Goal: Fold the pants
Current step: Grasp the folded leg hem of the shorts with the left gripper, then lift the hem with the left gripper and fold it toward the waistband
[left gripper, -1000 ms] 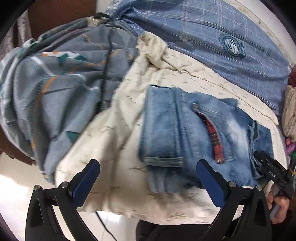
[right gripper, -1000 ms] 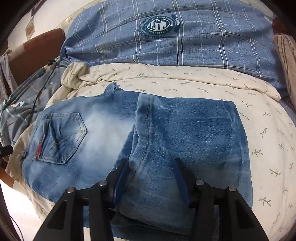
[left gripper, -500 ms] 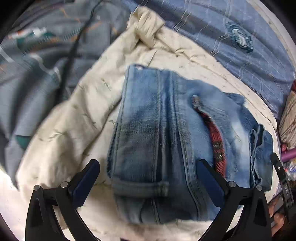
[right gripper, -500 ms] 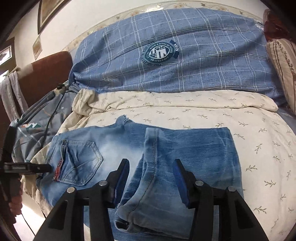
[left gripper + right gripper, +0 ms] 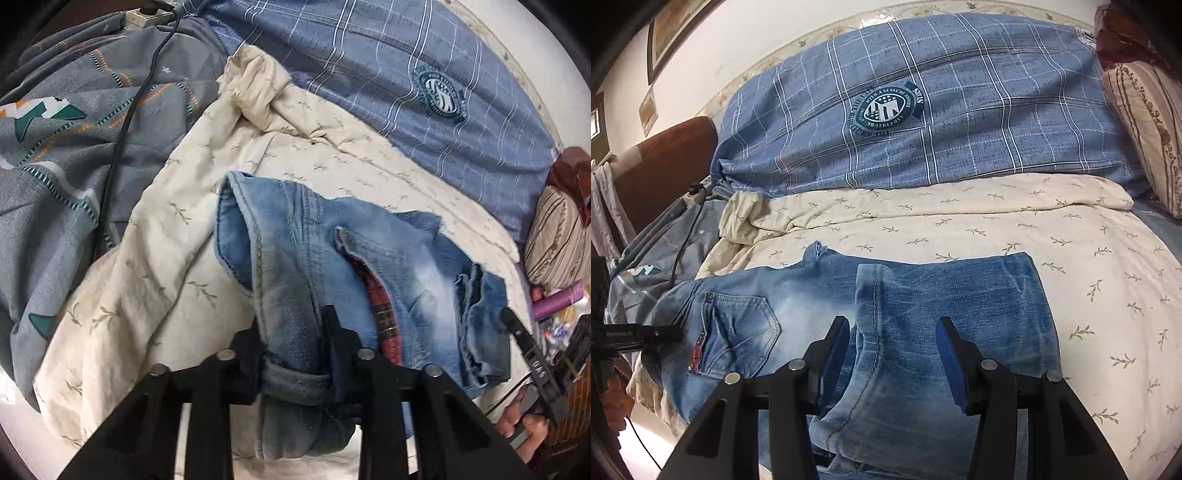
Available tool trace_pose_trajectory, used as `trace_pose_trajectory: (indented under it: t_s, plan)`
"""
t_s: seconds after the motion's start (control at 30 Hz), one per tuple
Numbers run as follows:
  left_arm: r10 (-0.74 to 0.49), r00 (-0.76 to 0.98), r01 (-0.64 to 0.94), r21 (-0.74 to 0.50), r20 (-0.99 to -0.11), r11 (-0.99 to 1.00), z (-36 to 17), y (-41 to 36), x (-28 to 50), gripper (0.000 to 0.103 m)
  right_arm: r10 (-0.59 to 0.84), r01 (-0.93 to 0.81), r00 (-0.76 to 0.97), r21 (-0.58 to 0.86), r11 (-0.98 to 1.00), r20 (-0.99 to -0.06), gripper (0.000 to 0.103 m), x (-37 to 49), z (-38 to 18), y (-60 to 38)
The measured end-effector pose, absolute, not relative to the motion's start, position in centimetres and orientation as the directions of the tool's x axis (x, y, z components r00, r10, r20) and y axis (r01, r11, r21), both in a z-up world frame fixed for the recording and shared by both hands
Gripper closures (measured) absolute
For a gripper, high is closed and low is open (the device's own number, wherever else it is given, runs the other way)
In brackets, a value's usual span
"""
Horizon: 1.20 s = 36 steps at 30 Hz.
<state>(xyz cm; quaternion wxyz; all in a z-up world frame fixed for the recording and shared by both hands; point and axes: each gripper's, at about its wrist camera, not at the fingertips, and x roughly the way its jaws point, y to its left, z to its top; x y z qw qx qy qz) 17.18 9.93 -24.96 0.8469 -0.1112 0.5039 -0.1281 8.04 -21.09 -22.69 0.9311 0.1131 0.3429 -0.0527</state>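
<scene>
Blue jeans (image 5: 923, 317) lie folded on the cream leaf-print sheet (image 5: 997, 225), back pocket (image 5: 746, 332) to the left. In the left wrist view my left gripper (image 5: 293, 343) is shut on the waistband end of the jeans (image 5: 291, 280), which bunches up between its fingers. In the right wrist view my right gripper (image 5: 892, 354) is partly open, its blue pads on either side of the folded leg edge without pinching it. The left gripper (image 5: 639, 334) shows at the left edge of that view, and the right gripper (image 5: 532, 354) at the right of the left wrist view.
A blue plaid quilt (image 5: 923, 110) lies along the far side of the bed. A grey patterned blanket (image 5: 74, 129) with a black cable (image 5: 122, 136) covers the left. A striped pillow (image 5: 1145, 122) sits at the right. A purple bottle (image 5: 557, 304) lies by the bed's right end.
My left gripper moved onto the waistband end of the jeans and closed on it. The right gripper pulled back and up a little, staying partly open over the leg fold.
</scene>
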Motion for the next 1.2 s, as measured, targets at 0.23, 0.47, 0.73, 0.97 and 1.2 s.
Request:
trace_pose_trajectory:
  t_s: [0.23,0.47,0.73,0.97,1.2]
  plan:
    - [-0.298,0.412,-0.043,-0.345,-0.861,0.938,-27.9,12.3,17.0,0.022,-0.016,0.183,0.746,0.181,0.966,-0.666,0.051,8.3,-23.0,-21.3]
    - [-0.35,0.403,0.011,-0.378,-0.846,0.926,-28.6,10.2,16.5,0.027,-0.016,0.172,0.748,0.17,0.97,-0.664,0.051,8.6,-23.0,-20.7]
    - [-0.378,0.463,0.084,-0.384,-0.802,0.919,-25.3,9.4,16.4,0.076,-0.031,0.197,0.753,0.181,0.964,-0.658,0.051,8.5,-22.9,-21.4]
    - [-0.355,0.378,0.001,-0.383,-0.855,0.924,-28.8,9.5,17.7,0.018,-0.029,0.202,0.751,0.189,0.961,-0.659,0.051,8.5,-22.8,-21.7]
    - [-0.332,0.435,0.088,-0.327,-0.837,0.941,-25.8,7.9,17.6,0.074,-0.052,0.25,0.764,0.221,0.943,-0.644,0.051,8.0,-22.4,-23.2]
